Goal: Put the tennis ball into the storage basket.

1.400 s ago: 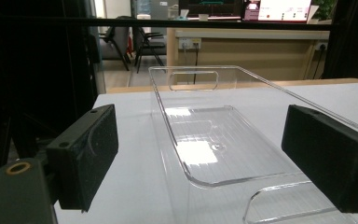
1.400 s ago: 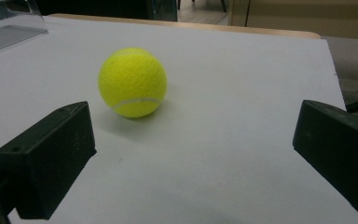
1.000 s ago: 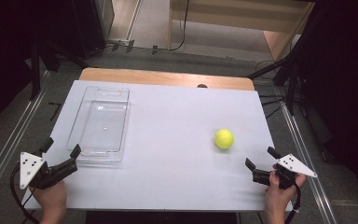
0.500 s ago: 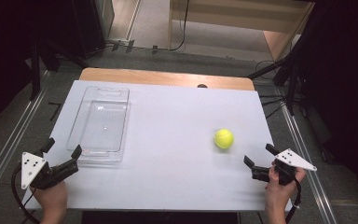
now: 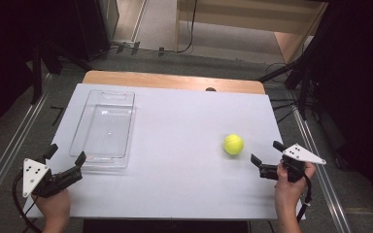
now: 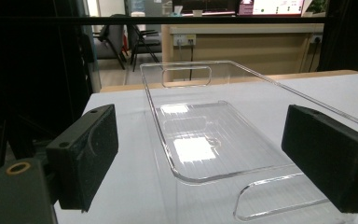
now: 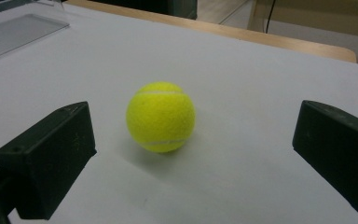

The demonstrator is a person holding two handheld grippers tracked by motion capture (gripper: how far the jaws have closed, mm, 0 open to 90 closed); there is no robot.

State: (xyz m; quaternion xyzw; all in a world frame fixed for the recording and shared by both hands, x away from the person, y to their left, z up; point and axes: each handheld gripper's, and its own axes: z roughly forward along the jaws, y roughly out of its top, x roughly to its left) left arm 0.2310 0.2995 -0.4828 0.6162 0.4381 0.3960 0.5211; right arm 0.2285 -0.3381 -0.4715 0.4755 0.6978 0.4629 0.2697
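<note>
A yellow tennis ball (image 5: 233,144) rests on the white table top (image 5: 175,184), right of centre. My right gripper (image 5: 266,152) is open just right of it and aimed at it. In the right gripper view the ball (image 7: 161,116) sits a short way ahead of the right gripper (image 7: 193,161), between the lines of the two jaws and touching neither. A clear plastic tray (image 5: 104,128) lies empty on the left half of the table. My left gripper (image 5: 67,153) is open at the tray's near left corner. The left gripper view looks along the tray (image 6: 200,140) with the left gripper (image 6: 207,156) wide apart.
The white top lies on a wooden table whose far edge (image 5: 175,81) shows behind it. Dark stands and cables (image 5: 291,97) crowd the floor on both sides. Metal rails (image 5: 9,145) run along the floor left and right.
My right gripper has moved forward and a little left, closer to the ball. The left gripper has barely shifted. The ball and the tray lie as before.
</note>
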